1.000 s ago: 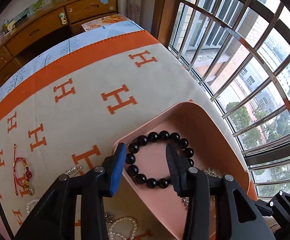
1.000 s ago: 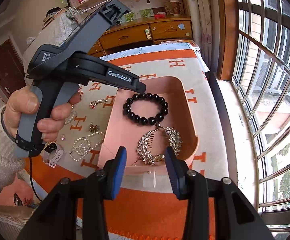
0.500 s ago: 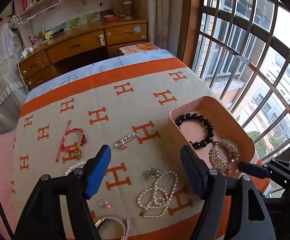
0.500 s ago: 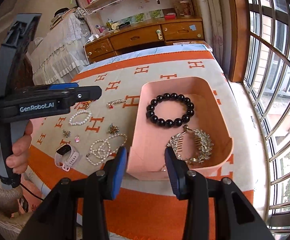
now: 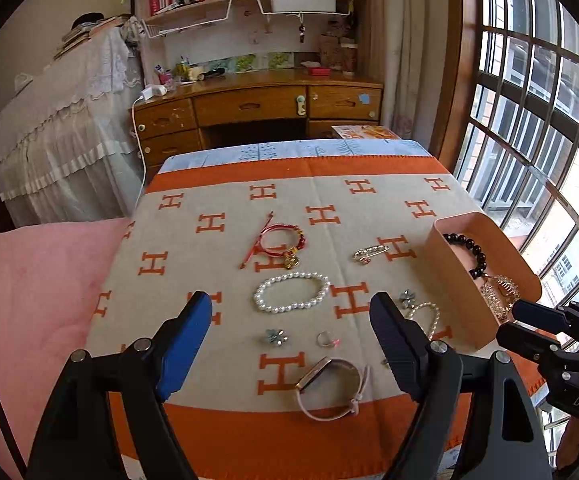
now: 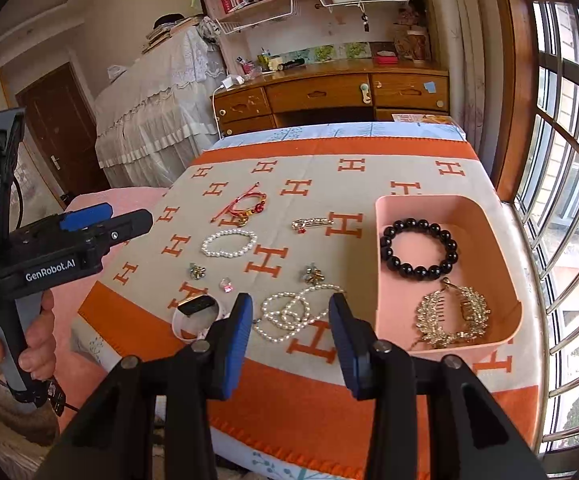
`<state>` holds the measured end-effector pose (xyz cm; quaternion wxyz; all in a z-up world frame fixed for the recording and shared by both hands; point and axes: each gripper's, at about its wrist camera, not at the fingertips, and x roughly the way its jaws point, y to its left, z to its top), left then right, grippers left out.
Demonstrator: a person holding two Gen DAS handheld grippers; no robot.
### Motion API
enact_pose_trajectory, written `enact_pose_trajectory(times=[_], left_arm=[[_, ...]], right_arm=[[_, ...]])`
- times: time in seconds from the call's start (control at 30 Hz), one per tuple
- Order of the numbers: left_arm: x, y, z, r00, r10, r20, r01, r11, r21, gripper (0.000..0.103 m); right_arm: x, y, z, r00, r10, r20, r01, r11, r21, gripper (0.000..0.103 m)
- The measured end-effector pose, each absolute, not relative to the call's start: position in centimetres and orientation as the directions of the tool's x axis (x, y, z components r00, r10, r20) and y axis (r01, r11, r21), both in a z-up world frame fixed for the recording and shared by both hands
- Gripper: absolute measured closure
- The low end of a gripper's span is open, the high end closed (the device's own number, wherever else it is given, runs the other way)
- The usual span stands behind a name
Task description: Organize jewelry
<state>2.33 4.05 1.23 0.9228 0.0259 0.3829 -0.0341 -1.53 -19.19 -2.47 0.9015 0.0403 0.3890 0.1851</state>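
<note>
A pink tray (image 6: 505,248) sits at the table's right and holds a black bead bracelet (image 6: 419,248) and a gold hair comb (image 6: 453,316). Loose on the H-pattern cloth lie a white pearl bracelet (image 5: 291,298), a red cord bracelet (image 5: 279,242), a pin brooch (image 5: 371,254), a long pearl necklace (image 6: 293,312), a pink-strap watch (image 5: 331,386), a small ring (image 5: 327,339) and flower earrings (image 5: 275,336). My left gripper (image 5: 291,344) is open and empty above the near edge. My right gripper (image 6: 289,340) is open and empty, over the pearl necklace.
The left gripper's body (image 6: 49,252) shows at the left of the right wrist view. A pink cushion (image 5: 37,300) lies left of the table. A barred window (image 6: 565,160) runs along the right. A wooden desk (image 5: 257,108) stands behind.
My left gripper has pulled back from the tray, swung left and opened wider; the black bracelet stays in the tray. My right gripper has shifted left off the tray.
</note>
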Motion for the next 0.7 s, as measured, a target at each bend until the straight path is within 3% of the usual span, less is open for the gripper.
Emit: enact_pose_trajectory(times=[0.33, 0.7], left_arm=[[1.4, 7.9, -4.0, 0.626, -0.012, -0.78, 0.025, 1.0, 0.006, 0.023], [1.7, 10.7, -7.7, 0.575, -0.069, -0.815, 0.006, 0.997, -0.079, 0.023]], right_arm=[[-0.9, -14.0, -5.0, 0.503, 0.408, -0.762, -0.348, 0.903, 0.254, 0.063], [2.2, -10.2, -9.5, 0.298, 0.42, -0.857, -0.251, 0.901, 0.354, 0.063]])
